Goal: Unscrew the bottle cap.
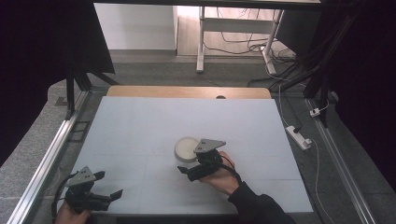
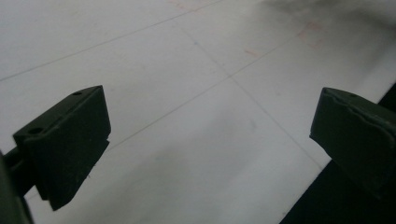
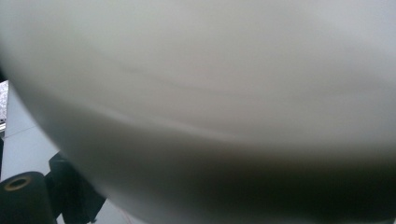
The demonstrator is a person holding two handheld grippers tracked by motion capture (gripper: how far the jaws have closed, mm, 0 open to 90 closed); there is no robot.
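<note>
On the white table, a bowl touches the right tongs.

Two black two-jaw tools are seen, the left gripper and right gripper, each topped by a grey three-cornered plate with trailing black cable, and a dark sleeve at lower right.

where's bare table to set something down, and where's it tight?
Free: the whole far half of the white table top, from the wooden strip down to the white bowl; also the stretch between the left gripper and the bowl, and the right side past the person's sleeve. Tight: around the bowl, where the right gripper sits up against it.
</note>
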